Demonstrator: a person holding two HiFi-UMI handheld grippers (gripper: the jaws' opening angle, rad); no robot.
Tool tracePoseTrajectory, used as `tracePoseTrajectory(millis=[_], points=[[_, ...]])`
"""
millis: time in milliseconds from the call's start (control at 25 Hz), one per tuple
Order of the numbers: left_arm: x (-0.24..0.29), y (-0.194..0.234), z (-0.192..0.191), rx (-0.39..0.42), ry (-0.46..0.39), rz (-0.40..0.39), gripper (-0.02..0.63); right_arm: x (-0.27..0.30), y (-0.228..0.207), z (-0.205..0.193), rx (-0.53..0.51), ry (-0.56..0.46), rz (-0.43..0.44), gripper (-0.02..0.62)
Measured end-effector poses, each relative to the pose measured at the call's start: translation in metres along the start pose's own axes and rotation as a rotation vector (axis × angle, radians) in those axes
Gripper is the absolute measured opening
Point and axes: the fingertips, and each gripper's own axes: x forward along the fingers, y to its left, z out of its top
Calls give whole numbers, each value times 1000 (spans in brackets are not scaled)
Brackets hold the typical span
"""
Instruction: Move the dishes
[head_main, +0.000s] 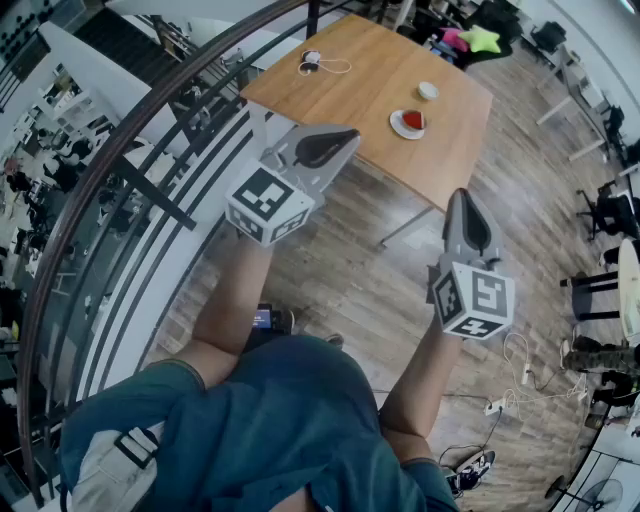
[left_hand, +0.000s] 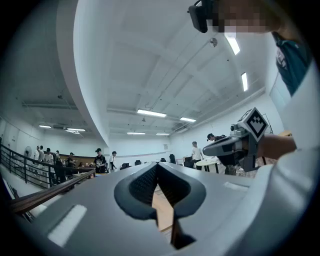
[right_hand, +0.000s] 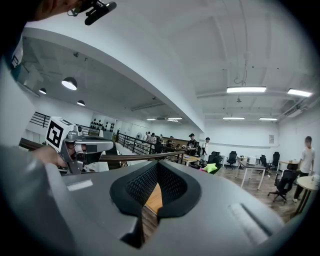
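Note:
A wooden table (head_main: 340, 85) stands ahead of me, well beyond both grippers. On it sit a white plate (head_main: 407, 123) with something red in it and a small white bowl (head_main: 428, 91). My left gripper (head_main: 352, 135) is raised in front of the table's near edge, shut and holding nothing. My right gripper (head_main: 461, 197) hangs over the wooden floor right of the table's corner, also shut and empty. In the left gripper view the left gripper's (left_hand: 156, 165) pads meet at the tips, with table wood showing below. The right gripper (right_hand: 157, 164) looks the same in its own view.
A small white device with a cable (head_main: 311, 60) lies at the table's far left. A dark curved railing (head_main: 120, 150) runs along my left. Office chairs (head_main: 612, 210) and floor cables (head_main: 520, 375) are on the right. A green star cushion (head_main: 480, 38) lies beyond the table.

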Motion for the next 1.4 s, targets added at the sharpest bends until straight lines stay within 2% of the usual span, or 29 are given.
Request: tracePoseTrajectory(millis=[680, 1000, 1160, 1400], points=[[3, 34, -21, -31, 12, -28, 0, 36, 14, -9, 3, 42, -17, 8], [9, 56, -29, -45, -9, -61, 0, 60, 26, -14, 45, 50, -4, 11], [22, 57, -34, -47, -1, -76, 0, 68, 15, -15, 52, 50, -17, 11], [44, 66, -47, -35, 30, -57, 0, 89, -11, -25, 64, 43, -11, 11]])
